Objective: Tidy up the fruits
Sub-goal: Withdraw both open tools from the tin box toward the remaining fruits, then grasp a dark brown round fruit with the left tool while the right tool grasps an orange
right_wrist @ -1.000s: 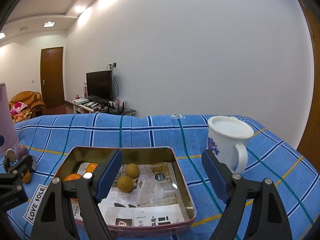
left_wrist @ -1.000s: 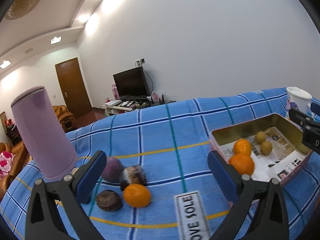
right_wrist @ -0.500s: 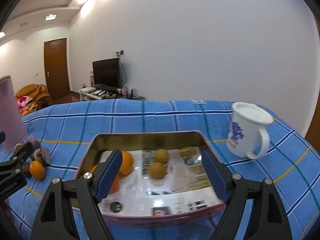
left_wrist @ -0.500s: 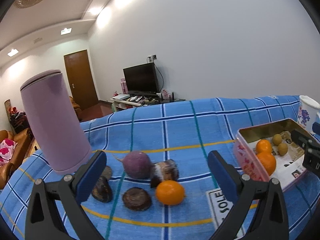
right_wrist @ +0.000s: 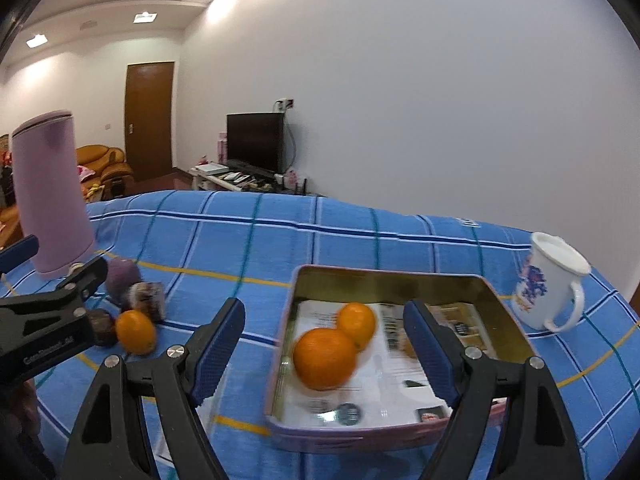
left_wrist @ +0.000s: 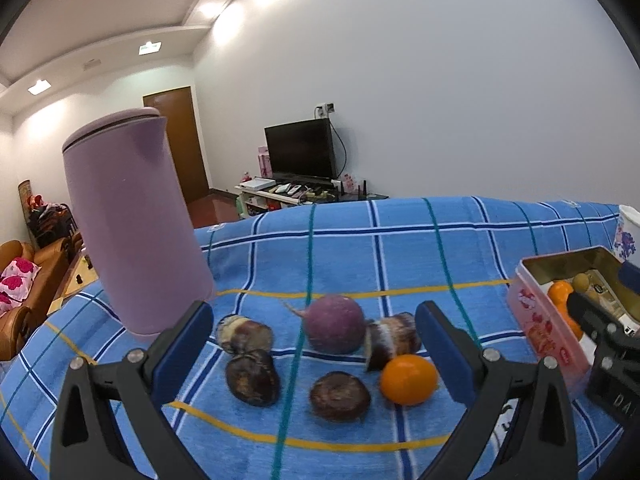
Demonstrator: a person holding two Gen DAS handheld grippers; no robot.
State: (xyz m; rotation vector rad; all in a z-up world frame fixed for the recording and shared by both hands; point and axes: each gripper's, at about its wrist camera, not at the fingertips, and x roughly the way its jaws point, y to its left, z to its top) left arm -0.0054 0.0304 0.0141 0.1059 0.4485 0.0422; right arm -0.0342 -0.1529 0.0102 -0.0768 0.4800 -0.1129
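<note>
Now | left tongs spread wide, empty, over loose orange | right tongs spread, empty, over tin

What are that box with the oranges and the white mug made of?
The box looks like tin: gold, shiny inner walls, pink printed outside. The mug looks like enamel or glazed ceramic: glossy white with a blue flower print; I can't tell which.

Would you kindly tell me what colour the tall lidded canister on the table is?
Pale purple (lilac) all over, best seen in the left wrist view: canister.
</note>
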